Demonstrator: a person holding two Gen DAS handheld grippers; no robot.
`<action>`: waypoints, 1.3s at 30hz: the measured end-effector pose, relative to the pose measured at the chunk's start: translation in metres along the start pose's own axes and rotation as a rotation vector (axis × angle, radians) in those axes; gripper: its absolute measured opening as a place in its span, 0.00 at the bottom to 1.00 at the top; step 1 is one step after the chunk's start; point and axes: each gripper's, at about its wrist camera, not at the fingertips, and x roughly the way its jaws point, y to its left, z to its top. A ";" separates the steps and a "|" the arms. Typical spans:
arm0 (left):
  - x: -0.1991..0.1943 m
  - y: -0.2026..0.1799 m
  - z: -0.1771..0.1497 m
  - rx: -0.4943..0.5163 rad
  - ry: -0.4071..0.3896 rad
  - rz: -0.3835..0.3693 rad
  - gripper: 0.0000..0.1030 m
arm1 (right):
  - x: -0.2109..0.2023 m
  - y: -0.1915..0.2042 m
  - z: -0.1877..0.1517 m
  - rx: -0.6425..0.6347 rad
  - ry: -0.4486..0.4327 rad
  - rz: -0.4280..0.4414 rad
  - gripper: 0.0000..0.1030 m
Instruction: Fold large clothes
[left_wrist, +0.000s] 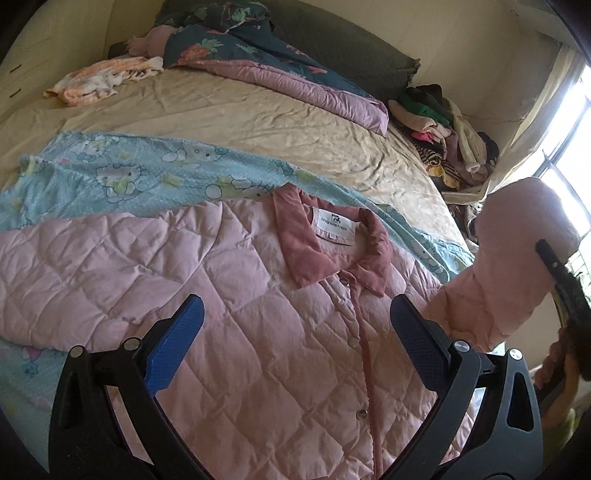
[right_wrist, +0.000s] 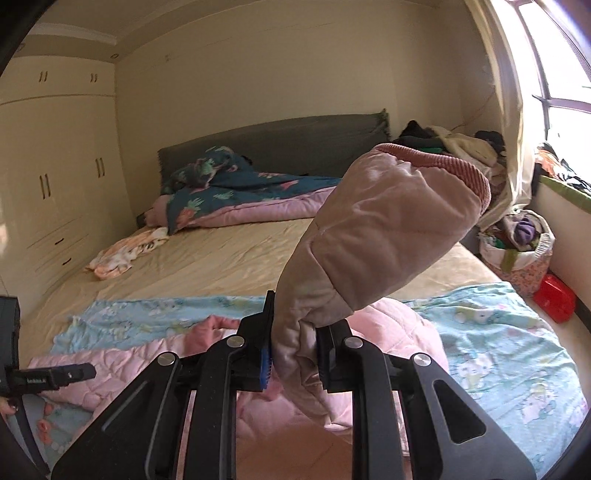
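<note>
1. Here the pink quilted padded jacket (left_wrist: 258, 314) lies front-up on a light blue cartoon-print sheet (left_wrist: 147, 170) spread over the beige bed (left_wrist: 258, 110), its dusty-rose collar (left_wrist: 332, 236) just beyond the left jaws.
2. The left gripper (left_wrist: 295, 328) hovers over the jacket's buttoned front with its jaws spread wide, holding nothing; the snap placket runs between the two blue pads, probably so it can pin or steady the body while the sleeve travels.
3. The right gripper (right_wrist: 295, 354) has its jaws clenched on the jacket's padded sleeve (right_wrist: 369, 240), which rises ahead of the jaws, its ribbed rose cuff (right_wrist: 454, 166) at the top. Lifting it clear likely prepares a fold across the chest.
4. Beyond both jaws, a teal floral quilt with pink lining (left_wrist: 258, 62) is bunched near the grey headboard (right_wrist: 295, 136), and a small peach-and-white garment (left_wrist: 103, 77) lies well apart on the bare mattress.
5. To the right of the jaws, a heap of mixed clothes (left_wrist: 443, 136) and a fabric laundry basket (right_wrist: 517, 251) sit by the window; none blocks the fold.
6. The raised sleeve itself hides part of the jacket from the right wrist view.
</note>
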 end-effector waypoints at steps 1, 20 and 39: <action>0.000 0.002 0.000 -0.005 0.001 -0.005 0.92 | 0.004 0.005 -0.003 -0.006 0.007 0.008 0.17; 0.006 0.054 -0.012 -0.165 0.036 -0.124 0.92 | 0.083 0.118 -0.110 -0.201 0.193 0.094 0.17; 0.047 0.075 -0.033 -0.325 0.148 -0.222 0.92 | 0.097 0.182 -0.177 -0.439 0.419 0.233 0.62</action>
